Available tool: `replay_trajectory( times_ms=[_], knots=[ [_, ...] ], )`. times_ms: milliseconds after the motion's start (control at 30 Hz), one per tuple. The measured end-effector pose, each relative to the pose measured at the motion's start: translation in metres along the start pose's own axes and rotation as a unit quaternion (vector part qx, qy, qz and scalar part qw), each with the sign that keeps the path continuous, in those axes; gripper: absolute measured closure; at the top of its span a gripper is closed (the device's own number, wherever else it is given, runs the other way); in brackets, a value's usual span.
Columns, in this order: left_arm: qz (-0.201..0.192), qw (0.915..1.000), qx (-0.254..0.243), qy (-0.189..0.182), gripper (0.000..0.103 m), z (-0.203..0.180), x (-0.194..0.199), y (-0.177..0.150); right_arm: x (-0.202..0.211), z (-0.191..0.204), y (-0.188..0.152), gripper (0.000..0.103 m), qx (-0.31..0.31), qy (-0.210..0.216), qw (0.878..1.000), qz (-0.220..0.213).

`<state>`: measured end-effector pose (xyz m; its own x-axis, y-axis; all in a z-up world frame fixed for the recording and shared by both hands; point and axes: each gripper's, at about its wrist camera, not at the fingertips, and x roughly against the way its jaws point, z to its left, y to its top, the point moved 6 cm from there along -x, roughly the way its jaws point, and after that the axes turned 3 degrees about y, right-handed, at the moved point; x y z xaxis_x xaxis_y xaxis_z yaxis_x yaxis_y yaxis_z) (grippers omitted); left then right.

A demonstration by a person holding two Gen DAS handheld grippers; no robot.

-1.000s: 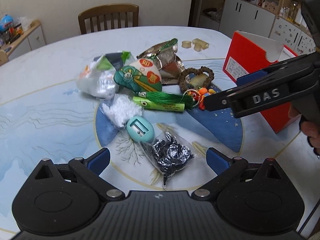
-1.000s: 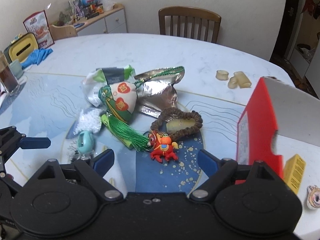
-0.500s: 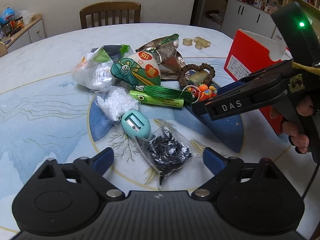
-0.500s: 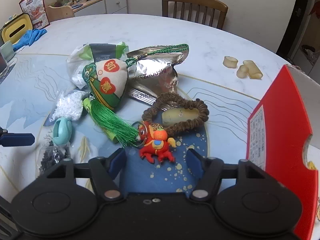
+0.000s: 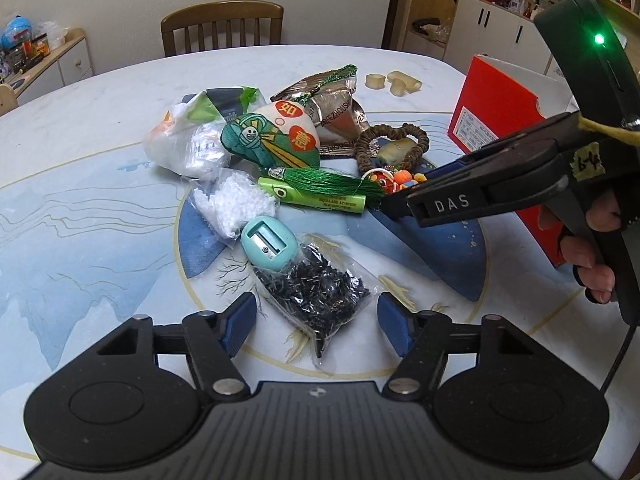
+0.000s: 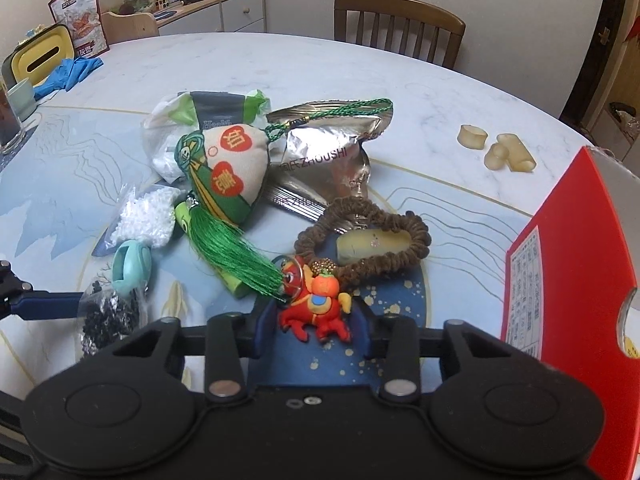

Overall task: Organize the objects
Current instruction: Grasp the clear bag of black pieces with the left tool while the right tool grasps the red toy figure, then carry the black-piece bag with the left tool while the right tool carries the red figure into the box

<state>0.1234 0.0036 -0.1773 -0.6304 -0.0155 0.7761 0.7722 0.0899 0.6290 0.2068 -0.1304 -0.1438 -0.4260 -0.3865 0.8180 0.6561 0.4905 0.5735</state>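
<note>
On the marbled dining table [image 6: 400, 92], the right gripper [image 6: 310, 326] brackets the red horse keychain [image 6: 316, 308], jaws narrowly apart to pinch it, while the left gripper [image 5: 316, 324] waits wide open nearby.

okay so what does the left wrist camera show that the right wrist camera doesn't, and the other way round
Only the left wrist view shows the whole right gripper from the side, the hand holding it, and the sharpener's blade face. Only the right wrist view shows the red horse charm clearly between the right gripper's fingers, plus the blue glove. Both show the green tassel, bead bracelet and red box.
</note>
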Motion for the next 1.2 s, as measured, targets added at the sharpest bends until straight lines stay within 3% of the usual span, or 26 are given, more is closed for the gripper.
replay_trajectory(
  times_ms=[33, 233, 500, 900, 1200],
  knots=[
    [0.002, 1.0, 0.001, -0.001, 0.048, 0.0, -0.001, 0.0, 0.001, 0.0, 0.0, 0.067, 0.0, 0.0, 1.0, 0.0],
    [0.005, 1.0, 0.006, -0.004, 0.066, 0.0, -0.001, 0.0, 0.007, 0.003, -0.006, 0.068, -0.001, -0.006, 1.0, -0.003],
    [0.002, 0.9998, 0.012, -0.013, 0.078, -0.001, 0.003, 0.0, 0.03, 0.005, -0.021, 0.068, -0.033, 0.009, 0.999, -0.004],
    [-0.013, 0.9995, 0.014, -0.027, 0.087, -0.002, 0.032, 0.001, 0.085, 0.011, -0.036, 0.068, -0.067, 0.039, 0.997, -0.026],
    [-0.045, 0.9975, 0.009, -0.055, 0.087, -0.02, 0.064, 0.032, 0.137, -0.007, -0.029, 0.068, -0.077, 0.036, 0.995, -0.06]
  ],
)
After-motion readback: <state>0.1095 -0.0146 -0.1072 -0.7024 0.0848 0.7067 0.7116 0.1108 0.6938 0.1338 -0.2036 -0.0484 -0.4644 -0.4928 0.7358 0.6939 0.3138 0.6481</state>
